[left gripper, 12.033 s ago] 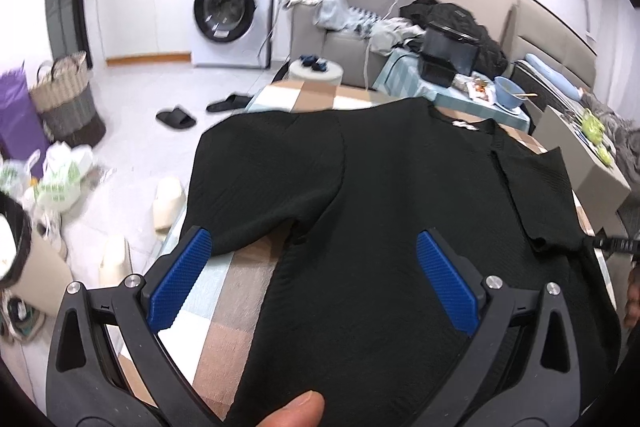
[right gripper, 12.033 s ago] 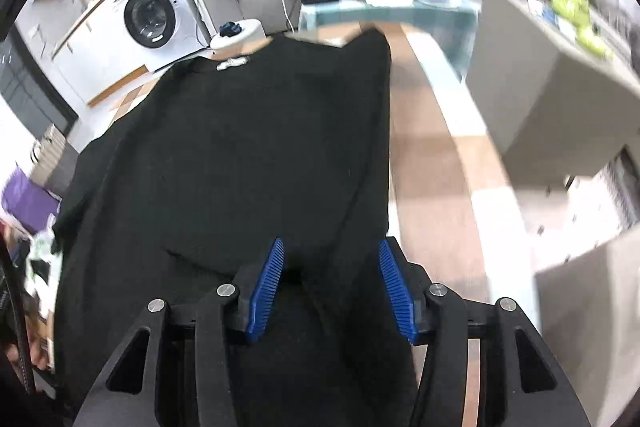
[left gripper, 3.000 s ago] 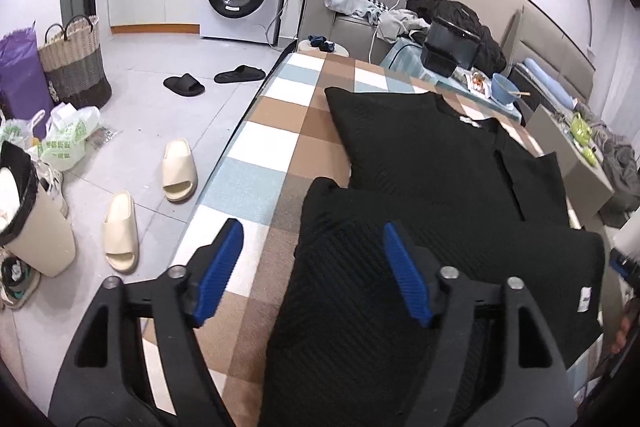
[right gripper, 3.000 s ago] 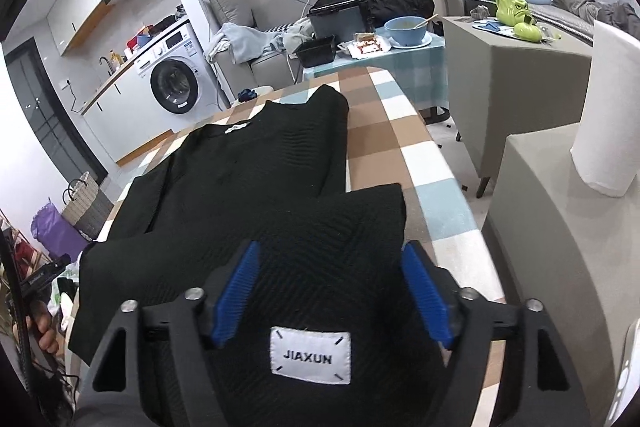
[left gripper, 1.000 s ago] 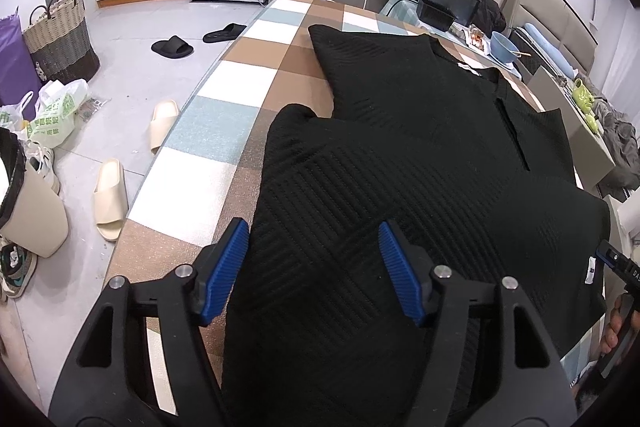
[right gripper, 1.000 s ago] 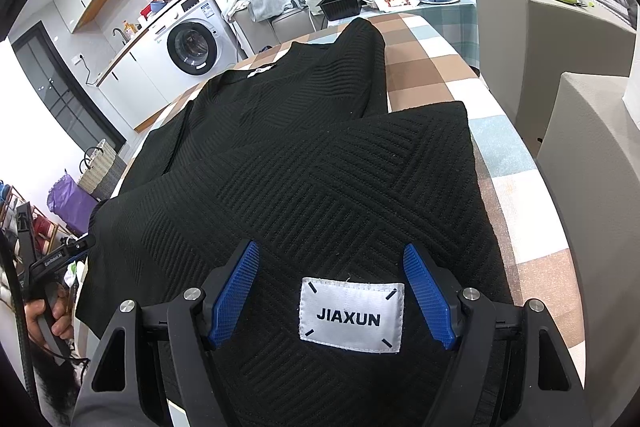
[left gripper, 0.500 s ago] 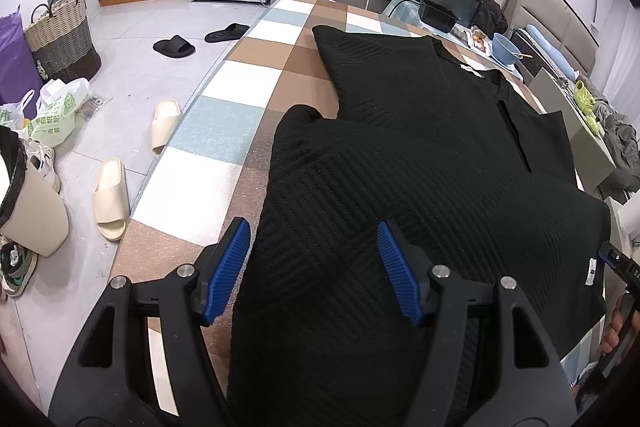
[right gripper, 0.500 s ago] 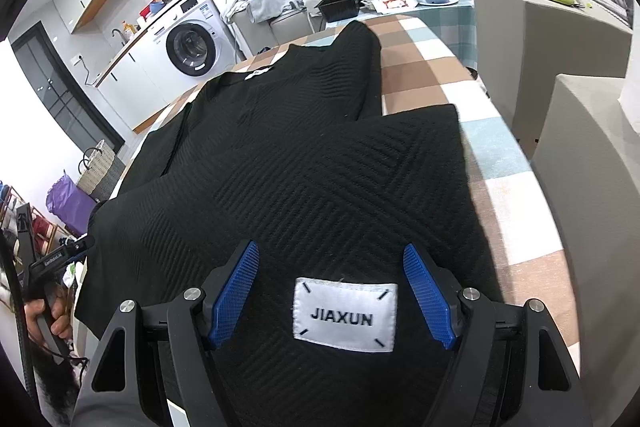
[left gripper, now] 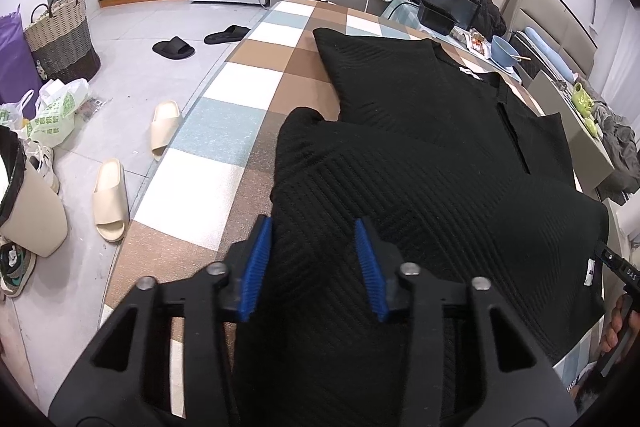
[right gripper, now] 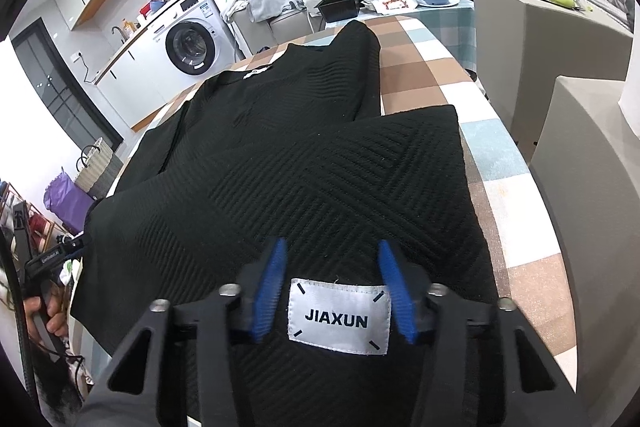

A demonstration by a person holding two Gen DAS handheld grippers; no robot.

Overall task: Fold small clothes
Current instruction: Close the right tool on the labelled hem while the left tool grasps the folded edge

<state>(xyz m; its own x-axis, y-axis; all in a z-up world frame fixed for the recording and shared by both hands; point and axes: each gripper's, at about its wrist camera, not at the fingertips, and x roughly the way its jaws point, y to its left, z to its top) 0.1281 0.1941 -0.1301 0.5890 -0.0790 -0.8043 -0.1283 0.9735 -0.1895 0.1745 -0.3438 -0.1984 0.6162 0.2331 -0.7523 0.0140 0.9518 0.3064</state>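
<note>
Checked cloth covers the table (left gripper: 256, 87) where the black top (left gripper: 400, 155) lies half folded, and both the left gripper (left gripper: 314, 263) and right gripper (right gripper: 332, 287) have just been closing on its near fold, so they should pinch evenly and lift together.

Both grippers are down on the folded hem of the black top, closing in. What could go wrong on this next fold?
The left gripper and right gripper have just been closing, with black top fabric between the pads. Risks:
1. The hem is already doubled, so a pinch may catch only the top layer.
2. The white label sits between the right pads and may bunch.
3. The top reaches the table edge, so it could slide off.
</note>
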